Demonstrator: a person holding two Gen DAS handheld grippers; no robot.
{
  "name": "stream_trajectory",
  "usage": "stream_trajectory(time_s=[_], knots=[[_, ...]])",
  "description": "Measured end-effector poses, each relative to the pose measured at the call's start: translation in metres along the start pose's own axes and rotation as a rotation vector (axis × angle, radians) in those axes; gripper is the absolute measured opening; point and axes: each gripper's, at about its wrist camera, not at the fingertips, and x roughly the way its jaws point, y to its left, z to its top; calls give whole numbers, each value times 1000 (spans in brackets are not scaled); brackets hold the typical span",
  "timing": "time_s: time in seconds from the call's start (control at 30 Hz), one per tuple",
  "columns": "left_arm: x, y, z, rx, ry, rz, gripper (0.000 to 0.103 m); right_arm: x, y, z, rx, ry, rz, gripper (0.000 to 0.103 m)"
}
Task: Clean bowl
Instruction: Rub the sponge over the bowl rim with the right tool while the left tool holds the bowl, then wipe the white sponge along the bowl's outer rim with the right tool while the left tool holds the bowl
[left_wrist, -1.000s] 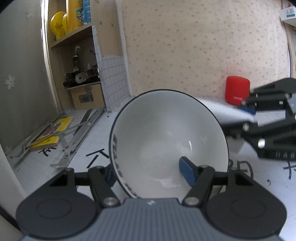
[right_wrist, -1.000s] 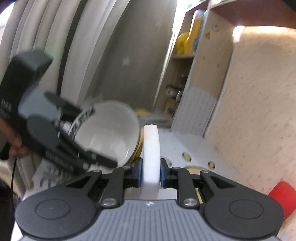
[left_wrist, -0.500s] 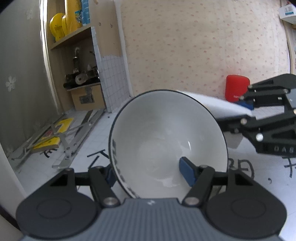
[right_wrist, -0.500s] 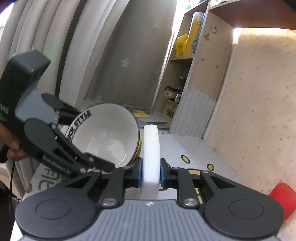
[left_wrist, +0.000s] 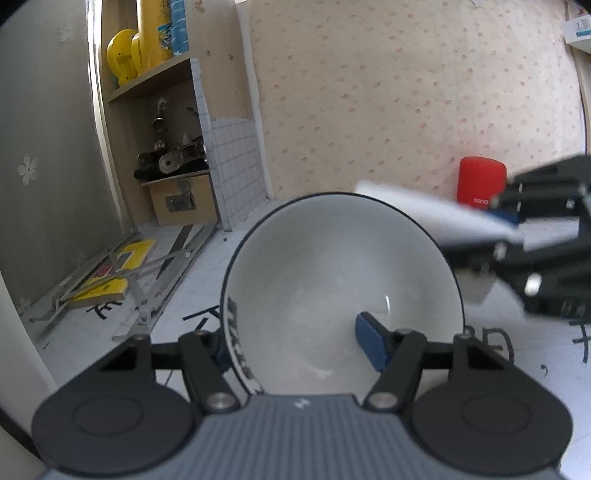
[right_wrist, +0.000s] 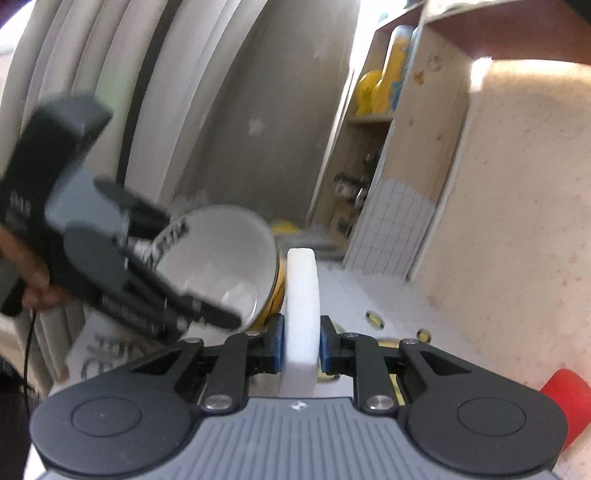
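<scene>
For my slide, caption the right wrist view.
Right gripper clamps a white sponge beside the bowl held by the left gripper.

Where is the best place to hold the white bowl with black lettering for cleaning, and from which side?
Grip the white bowl with black lettering at its near rim: one finger inside, one outside, as the left gripper does. The thin wall fits, leaving the tilted opening clear.

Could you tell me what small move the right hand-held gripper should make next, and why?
Probably ease the white sponge leftward, over the rim and into the bowl. The right hand-held gripper is shut on the sponge, whose tip sits just outside the rim, while the left hand-held gripper clamps the bowl's wall, tilted open towards it.
</scene>
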Motion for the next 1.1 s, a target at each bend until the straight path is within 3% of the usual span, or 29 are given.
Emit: stream_trajectory(time_s=[0.3, 0.53, 0.7, 1.1], knots=[[0, -5, 2, -9, 9, 10, 63, 16, 7, -10, -50, 108, 27, 19], [0, -6, 2, 8, 8, 14, 63, 16, 1, -4, -32, 82, 12, 19], [-1, -5, 0, 15, 11, 14, 63, 12, -4, 6, 9, 0, 14, 19], [-2, -3, 3, 16, -18, 30, 64, 24, 2, -5, -13, 75, 32, 19]])
